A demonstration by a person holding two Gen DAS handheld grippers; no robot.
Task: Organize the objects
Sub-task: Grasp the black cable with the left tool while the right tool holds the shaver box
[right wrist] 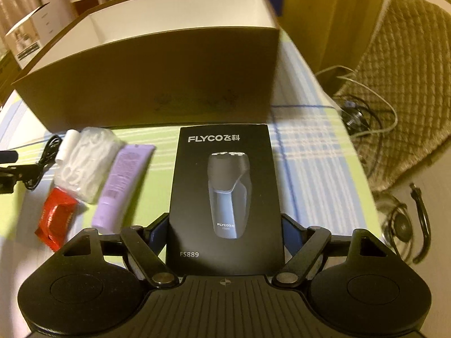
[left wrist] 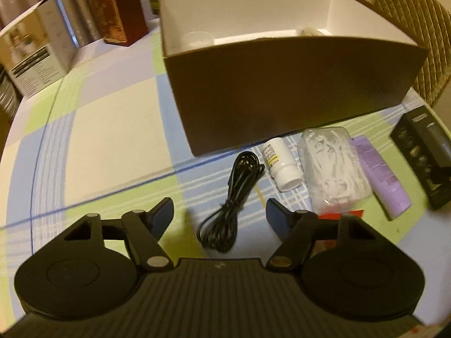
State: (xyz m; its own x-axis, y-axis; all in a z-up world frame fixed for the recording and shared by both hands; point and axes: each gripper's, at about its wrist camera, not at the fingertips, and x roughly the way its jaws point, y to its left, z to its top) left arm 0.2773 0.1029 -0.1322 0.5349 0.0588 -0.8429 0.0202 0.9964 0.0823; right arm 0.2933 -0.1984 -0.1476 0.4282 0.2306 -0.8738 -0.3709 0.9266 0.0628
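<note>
A large brown cardboard box (left wrist: 296,90), white inside, stands open on the checked tablecloth; it also shows in the right wrist view (right wrist: 157,84). My left gripper (left wrist: 220,211) is open above a coiled black cable (left wrist: 234,197). Next to the cable lie a white pill bottle (left wrist: 282,166), a clear bag of white cords (left wrist: 335,169), a purple tube (left wrist: 380,174) and a red packet (right wrist: 56,219). My right gripper (right wrist: 225,228) has its fingers on both sides of a black FLYCO shaver box (right wrist: 225,197), which lies flat on the table.
A white carton (left wrist: 36,50) and a dark red box (left wrist: 121,11) stand at the back left. A padded chair (right wrist: 408,84) with cables and headphones (right wrist: 403,225) stands beyond the table's right edge.
</note>
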